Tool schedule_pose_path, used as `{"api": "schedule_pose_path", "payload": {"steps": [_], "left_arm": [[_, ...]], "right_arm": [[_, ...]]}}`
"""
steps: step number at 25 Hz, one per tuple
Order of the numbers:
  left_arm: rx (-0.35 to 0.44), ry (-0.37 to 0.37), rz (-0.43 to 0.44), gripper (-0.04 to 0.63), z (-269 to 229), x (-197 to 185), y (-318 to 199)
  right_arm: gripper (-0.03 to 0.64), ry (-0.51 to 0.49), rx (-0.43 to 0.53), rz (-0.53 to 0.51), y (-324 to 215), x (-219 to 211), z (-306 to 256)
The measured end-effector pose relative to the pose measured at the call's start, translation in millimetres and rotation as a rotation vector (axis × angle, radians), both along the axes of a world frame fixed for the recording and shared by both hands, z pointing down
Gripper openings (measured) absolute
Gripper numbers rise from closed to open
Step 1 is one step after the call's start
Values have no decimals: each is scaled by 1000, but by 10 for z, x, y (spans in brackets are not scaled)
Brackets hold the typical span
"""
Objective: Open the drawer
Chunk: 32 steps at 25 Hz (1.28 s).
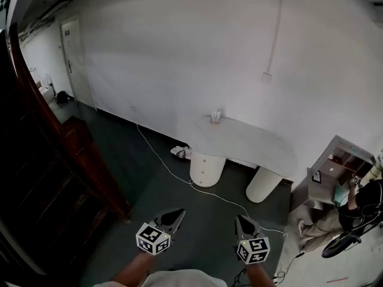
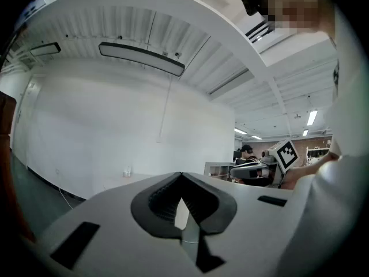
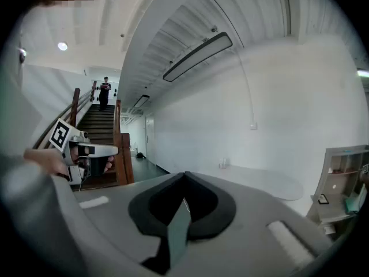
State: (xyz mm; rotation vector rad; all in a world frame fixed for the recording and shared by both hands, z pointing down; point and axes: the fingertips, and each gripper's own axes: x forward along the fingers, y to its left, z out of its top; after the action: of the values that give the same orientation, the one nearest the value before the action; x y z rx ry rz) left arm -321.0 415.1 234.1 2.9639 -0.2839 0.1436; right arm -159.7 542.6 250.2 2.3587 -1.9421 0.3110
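My left gripper and right gripper hang side by side low in the head view, both pointing forward over the dark floor. Each is shut with nothing between its jaws. The left gripper view shows its own jaws meeting in a point, with the right gripper off to the side. In the right gripper view the jaws also meet. A small grey cabinet with open compartments stands far to the right, well away from both grippers; it also shows as the cabinet in the right gripper view. I cannot make out a drawer front.
A white oval table on two round legs stands ahead against the white wall, a small object on it. A white cable runs across the floor. A dark wooden staircase fills the left. A person sits by the cabinet.
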Motion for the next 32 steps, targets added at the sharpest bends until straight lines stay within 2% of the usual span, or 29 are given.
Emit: {"api": "schedule_pose_path", "payload": {"steps": [17,27,32], "left_arm": [[2,-10,-19,2,39,91,234],[-1,5,-50,2,72,170,531],[-8,-11,-60,2,162,188,637]], "right_arm": [[11,-35,44,16,234,163,-14],[11,-41,35,-33,469,243,91],[11,-47,29,-45,531,277,151]]}}
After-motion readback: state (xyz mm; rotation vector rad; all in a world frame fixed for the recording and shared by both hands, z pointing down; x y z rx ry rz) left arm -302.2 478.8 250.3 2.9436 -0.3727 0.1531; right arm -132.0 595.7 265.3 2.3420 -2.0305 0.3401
